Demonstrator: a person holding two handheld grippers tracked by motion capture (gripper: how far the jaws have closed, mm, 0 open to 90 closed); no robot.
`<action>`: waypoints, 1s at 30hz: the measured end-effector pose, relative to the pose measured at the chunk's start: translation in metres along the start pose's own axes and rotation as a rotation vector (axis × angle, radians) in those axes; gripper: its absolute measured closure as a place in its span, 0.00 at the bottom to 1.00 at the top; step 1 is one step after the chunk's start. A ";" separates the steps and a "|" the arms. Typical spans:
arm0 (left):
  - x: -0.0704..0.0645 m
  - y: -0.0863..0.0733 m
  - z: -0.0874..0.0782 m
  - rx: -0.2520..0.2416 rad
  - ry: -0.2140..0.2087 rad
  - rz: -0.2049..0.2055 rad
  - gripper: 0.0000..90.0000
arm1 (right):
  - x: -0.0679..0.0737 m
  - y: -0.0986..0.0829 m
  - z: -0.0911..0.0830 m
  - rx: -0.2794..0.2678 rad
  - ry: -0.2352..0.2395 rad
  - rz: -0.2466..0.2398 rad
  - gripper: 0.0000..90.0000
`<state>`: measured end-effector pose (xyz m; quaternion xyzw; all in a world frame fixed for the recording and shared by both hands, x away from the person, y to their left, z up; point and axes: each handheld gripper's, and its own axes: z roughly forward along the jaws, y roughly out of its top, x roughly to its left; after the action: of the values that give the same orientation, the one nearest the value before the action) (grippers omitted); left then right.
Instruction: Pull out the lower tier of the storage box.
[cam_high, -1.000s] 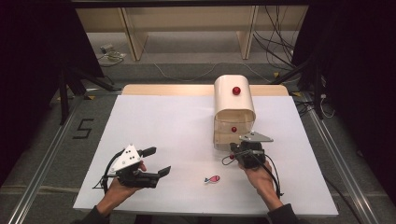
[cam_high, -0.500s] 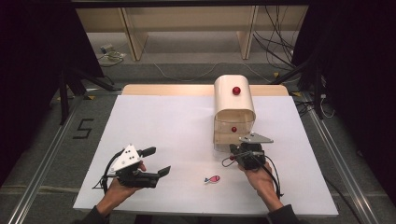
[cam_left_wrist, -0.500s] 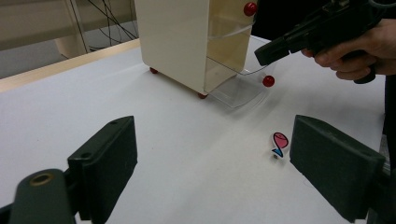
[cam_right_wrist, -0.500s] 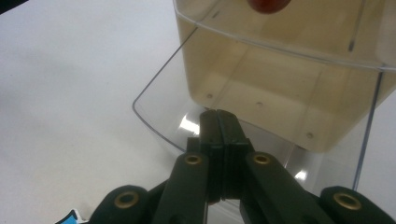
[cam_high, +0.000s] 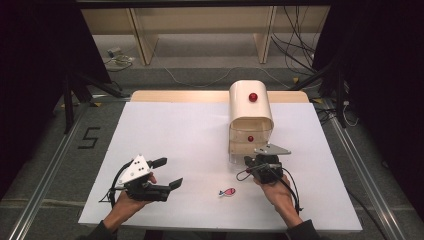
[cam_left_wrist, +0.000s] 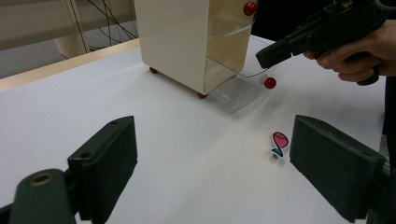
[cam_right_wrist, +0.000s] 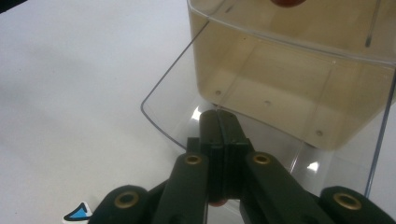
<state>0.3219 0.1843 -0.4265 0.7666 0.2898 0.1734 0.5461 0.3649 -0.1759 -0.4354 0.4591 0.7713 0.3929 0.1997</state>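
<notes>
A cream cabinet (cam_high: 250, 112) with a rounded top and red knobs stands at the back right of the white table. Its clear lower door (cam_left_wrist: 238, 91) lies folded down flat on the table, with a red knob (cam_left_wrist: 269, 83) at its front edge. My right gripper (cam_high: 249, 161) hovers just over that edge with its jaws pressed together; a sliver of red knob (cam_right_wrist: 217, 203) shows beneath them, and whether they pinch it I cannot tell. The cabinet's lower compartment (cam_right_wrist: 280, 88) is bare. My left gripper (cam_high: 170, 172) rests near the front left, open and holding nothing.
A small pink and blue fish figure (cam_high: 227, 191) lies on the white table (cam_high: 175, 125) between the two grippers, close to the front edge. It also sits ahead of the left gripper's right jaw as the fish (cam_left_wrist: 279, 142).
</notes>
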 end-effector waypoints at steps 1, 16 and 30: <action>0.000 0.000 0.000 0.000 -0.001 -0.001 0.16 | 0.000 0.000 0.000 -0.002 0.003 0.001 1.00; 0.000 0.000 0.000 -0.001 0.000 0.001 0.16 | 0.000 0.000 -0.005 -0.011 0.005 0.001 1.00; 0.000 0.000 0.000 0.000 0.001 0.001 0.16 | 0.001 0.005 -0.014 -0.042 0.017 0.002 1.00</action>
<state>0.3220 0.1845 -0.4262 0.7668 0.2895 0.1741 0.5458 0.3570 -0.1795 -0.4228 0.4522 0.7640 0.4134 0.2024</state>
